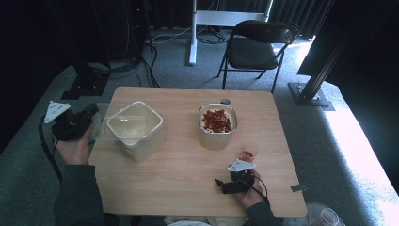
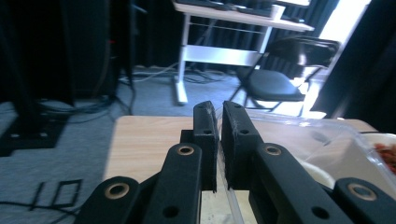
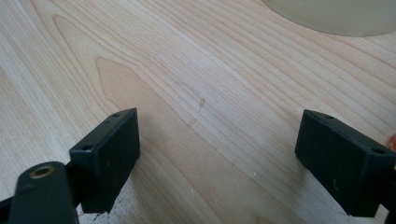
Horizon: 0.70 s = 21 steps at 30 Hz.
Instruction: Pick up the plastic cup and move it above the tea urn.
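Bench (image 1: 188, 174), frame centre: empty tub (image 1: 135, 129) at left-centre; tub of red pieces (image 1: 217, 125) at centre; small cup (image 1: 247, 153) lower right. Left hand-held gripper (image 2: 219, 140), left edge, clamped on clear lid (image 2: 303, 140). Right hand-held gripper (image 3: 217, 158), lower right, jaws apart over bare wood.

Room's pretty dim, daylight blows out the carpet (image 1: 357, 141) on the right, and the left gripper view's jaws look soft.
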Tool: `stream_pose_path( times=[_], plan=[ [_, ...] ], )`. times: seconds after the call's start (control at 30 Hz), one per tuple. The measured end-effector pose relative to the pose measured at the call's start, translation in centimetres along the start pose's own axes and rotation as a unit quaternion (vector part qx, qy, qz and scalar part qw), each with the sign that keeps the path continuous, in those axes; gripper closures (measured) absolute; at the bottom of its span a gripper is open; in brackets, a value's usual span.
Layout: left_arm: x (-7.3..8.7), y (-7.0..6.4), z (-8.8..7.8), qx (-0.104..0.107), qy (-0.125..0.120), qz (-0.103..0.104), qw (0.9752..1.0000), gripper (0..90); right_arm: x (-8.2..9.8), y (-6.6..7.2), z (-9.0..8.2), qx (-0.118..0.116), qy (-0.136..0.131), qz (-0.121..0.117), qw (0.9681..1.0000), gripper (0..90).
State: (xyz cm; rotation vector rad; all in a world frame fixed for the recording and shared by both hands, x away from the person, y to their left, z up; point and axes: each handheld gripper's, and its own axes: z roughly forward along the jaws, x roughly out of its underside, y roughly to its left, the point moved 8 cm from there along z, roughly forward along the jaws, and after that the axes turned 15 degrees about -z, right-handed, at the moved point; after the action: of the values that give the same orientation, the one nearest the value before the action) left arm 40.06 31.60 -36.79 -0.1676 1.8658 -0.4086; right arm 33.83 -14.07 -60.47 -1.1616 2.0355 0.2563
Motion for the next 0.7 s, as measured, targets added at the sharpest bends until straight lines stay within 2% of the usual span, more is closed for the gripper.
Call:
stream_pose_path(
  times=[0.03, 0.1, 0.17, 0.2, 0.3, 0.33, 0.4, 0.7],
  plan=[
    [0.0, 0.3, 0.0, -0.004, -0.001, -0.001, 1.0, 85.6, 0.0, 0.0, 0.0, 0.0, 0.0, 0.0, 1.0, 13.3],
    [0.0, 0.7, 0.0, -0.028, -0.006, 0.005, 0.9996, 85.7, 0.0, 0.0, 0.0, 0.0, 0.0, 0.0, 1.0, 13.2],
    [0.2, 0.8, 0.1, -0.032, -0.007, 0.01, 0.9994, 85.2, 0.0, 0.0, 0.0, 0.0, 0.0, 0.0, 1.0, 13.3],
    [0.3, 0.6, 0.2, -0.03, -0.004, 0.018, 0.9994, 84.3, 0.0, 0.0, 0.0, 0.0, 0.0, 0.0, 1.0, 13.2],
    [0.4, 0.4, 0.5, -0.021, 0.0, 0.02, 0.9996, 73.2, 0.0, 0.0, 0.0, 0.0, 0.0, 0.0, 1.0, 13.3],
    [0.5, 0.0, 0.6, -0.012, 0.003, 0.024, 0.9996, 70.2, 0.0, 0.0, 0.0, 0.0, 0.0, 0.0, 1.0, 13.2],
    [0.5, -0.2, 0.7, -0.009, 0.002, 0.025, 0.9996, 66.6, 0.0, 0.0, 0.0, 0.0, 0.0, 0.0, 1.0, 13.3],
    [1.0, -1.0, 1.1, 0.004, 0.011, 0.03, 0.9995, 61.2, 0.0, 0.0, 0.0, 0.0, 0.0, 0.0, 1.0, 13.3]
  ],
)
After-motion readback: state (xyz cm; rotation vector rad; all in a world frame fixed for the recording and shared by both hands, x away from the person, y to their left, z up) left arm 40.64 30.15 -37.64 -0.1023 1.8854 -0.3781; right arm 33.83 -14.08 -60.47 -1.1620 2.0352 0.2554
